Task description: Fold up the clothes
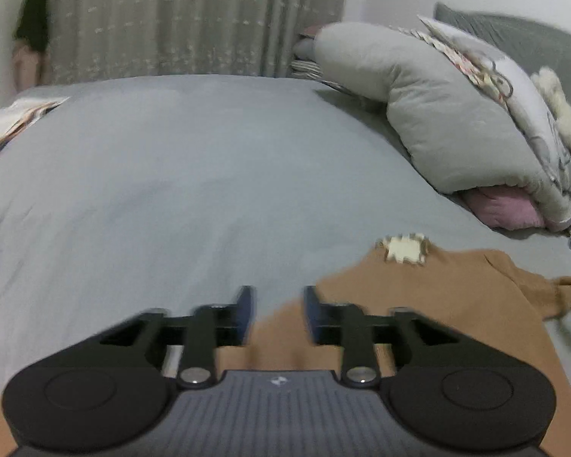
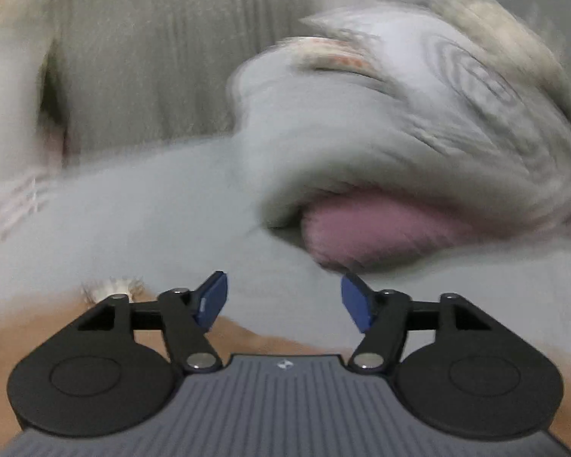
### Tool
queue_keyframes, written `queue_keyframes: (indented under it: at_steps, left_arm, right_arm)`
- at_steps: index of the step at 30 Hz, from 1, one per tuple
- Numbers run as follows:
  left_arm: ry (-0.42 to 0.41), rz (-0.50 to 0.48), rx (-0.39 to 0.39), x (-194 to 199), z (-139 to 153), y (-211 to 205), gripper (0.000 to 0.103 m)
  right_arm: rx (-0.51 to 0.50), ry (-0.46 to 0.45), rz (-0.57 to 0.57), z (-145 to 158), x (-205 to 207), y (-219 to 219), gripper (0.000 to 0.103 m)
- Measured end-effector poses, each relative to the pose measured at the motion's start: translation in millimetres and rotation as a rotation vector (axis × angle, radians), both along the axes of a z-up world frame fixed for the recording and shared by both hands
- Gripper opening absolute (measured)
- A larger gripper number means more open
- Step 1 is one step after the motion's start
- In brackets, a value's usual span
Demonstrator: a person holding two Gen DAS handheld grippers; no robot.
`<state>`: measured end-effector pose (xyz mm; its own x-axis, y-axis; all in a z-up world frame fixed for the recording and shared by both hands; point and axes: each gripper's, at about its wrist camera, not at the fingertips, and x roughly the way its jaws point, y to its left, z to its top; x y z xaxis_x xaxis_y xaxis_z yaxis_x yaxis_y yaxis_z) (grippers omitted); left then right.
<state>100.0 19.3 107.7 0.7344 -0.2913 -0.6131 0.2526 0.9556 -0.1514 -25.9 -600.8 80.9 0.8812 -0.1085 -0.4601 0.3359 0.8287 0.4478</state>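
Low in the left wrist frame, the left gripper [image 1: 278,314] is seen released, its blue pads apart with nothing pressed between them. Beneath and to the right of it a brown garment [image 1: 430,297] is spread on the grey bed [image 1: 171,190], reaching from the bottom centre toward the right edge; a pale label [image 1: 403,248] is seen at its far edge. A grey duvet [image 1: 437,122] is heaped at the upper right, with a pink cloth [image 1: 502,207] showing under it. A curtain [image 1: 179,19] hangs across the top.

The right wrist frame is heavily blurred. The right gripper [image 2: 284,301] is likewise released, pads wide apart and empty, above the bed sheet. The garment [image 2: 57,327] lies at the lower left, under the gripper body.
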Motion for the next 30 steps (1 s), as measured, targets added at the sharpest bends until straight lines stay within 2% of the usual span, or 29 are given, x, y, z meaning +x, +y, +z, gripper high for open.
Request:
queue_keyframes:
  at_steps: [1, 2, 3, 6, 7, 9, 10, 11, 12, 13, 14, 15, 17, 18, 19, 20, 22, 24, 26, 28, 30]
  left_arm:
    - [0.002, 0.017, -0.019, -11.4, -2.3, 8.5, 0.056]
    - [0.015, 0.038, -0.053, -27.3, -7.3, 17.9, 0.06]
    - [0.024, 0.057, -0.072, -40.0, -12.6, 21.9, 0.062]
    - [0.074, 0.091, -0.022, -56.6, -20.6, 9.7, 0.065]
    - [0.079, 0.096, -0.016, -60.9, -19.1, 10.9, 0.069]
    - [0.09, 0.115, -0.054, -70.8, -21.1, 8.2, 0.077]
    - [0.099, 0.117, -0.07, -73.0, -23.4, 8.5, 0.079]
    - [0.111, 0.116, -0.086, -73.5, -26.0, 9.6, 0.079]
    - [0.125, 0.122, -0.104, -76.7, -28.5, 11.0, 0.079]
    - [0.129, 0.128, -0.112, -80.7, -29.6, 14.7, 0.079]
    - [0.127, 0.138, -0.115, -83.6, -29.9, 19.5, 0.079]
    - [0.119, 0.145, -0.118, -86.4, -30.4, 24.9, 0.079]
    - [0.1, 0.156, -0.125, -86.4, -29.8, 34.0, 0.079]
    - [0.094, 0.165, -0.134, -85.7, -29.1, 38.7, 0.079]
    - [0.093, 0.171, -0.144, -84.7, -29.6, 41.3, 0.079]
    - [0.095, 0.178, -0.164, -83.3, -30.5, 44.3, 0.079]
    - [0.107, 0.186, -0.186, -80.4, -32.0, 45.8, 0.079]
    - [0.115, 0.19, -0.186, -79.4, -33.1, 45.8, 0.079]
    - [0.116, 0.2, -0.179, -78.7, -33.5, 45.6, 0.079]
    - [0.125, 0.225, -0.183, -77.8, -33.7, 49.9, 0.079]
    - [0.144, 0.27, -0.222, -76.1, -34.0, 63.9, 0.079]
  right_arm:
    - [0.045, 0.013, -0.087, -6.5, -22.3, -25.7, 0.069]
    - [0.052, 0.018, -0.106, -9.5, -26.4, -31.2, 0.069]
    - [0.084, 0.059, -0.211, -20.5, -59.3, -66.6, 0.068]
    - [0.121, 0.068, -0.354, -39.8, -112.4, -99.1, 0.069]
    - [0.167, 0.068, -0.378, -48.9, -122.9, -106.9, 0.068]
    - [0.236, 0.02, -0.385, -61.0, -129.7, -111.5, 0.068]
    - [0.24, 0.002, -0.377, -63.0, -129.2, -111.3, 0.067]
    - [0.235, -0.001, -0.334, -64.7, -120.9, -108.3, 0.061]
    - [0.23, -0.005, -0.29, -66.5, -112.6, -105.2, 0.029]
    - [0.223, -0.007, -0.247, -68.1, -104.2, -102.0, 0.006]
    - [0.181, 0.035, -0.233, -64.6, -91.8, -95.0, 0.008]
    - [0.155, 0.038, -0.237, -61.3, -94.5, -95.5, 0.007]
    - [-0.026, 0.006, -0.232, -24.1, -91.8, -92.8, 0.007]
    - [-0.058, 0.004, -0.227, -14.7, -90.3, -93.4, 0.007]
    - [-0.146, -0.004, -0.207, 13.4, -87.3, -95.9, 0.007]
    - [-0.174, -0.008, -0.199, 26.6, -82.8, -102.8, 0.007]
    - [-0.252, -0.025, -0.151, 73.9, -72.2, -115.6, 0.007]
    - [-0.292, 0.016, -0.108, 89.4, -57.6, -123.6, 0.009]
    - [-0.331, 0.093, -0.078, 94.7, -45.1, -126.0, 0.012]
    - [-0.35, 0.205, -0.123, 72.4, -39.6, -128.5, 0.013]
    - [-0.307, 0.259, -0.179, 48.7, -45.2, -137.5, 0.013]
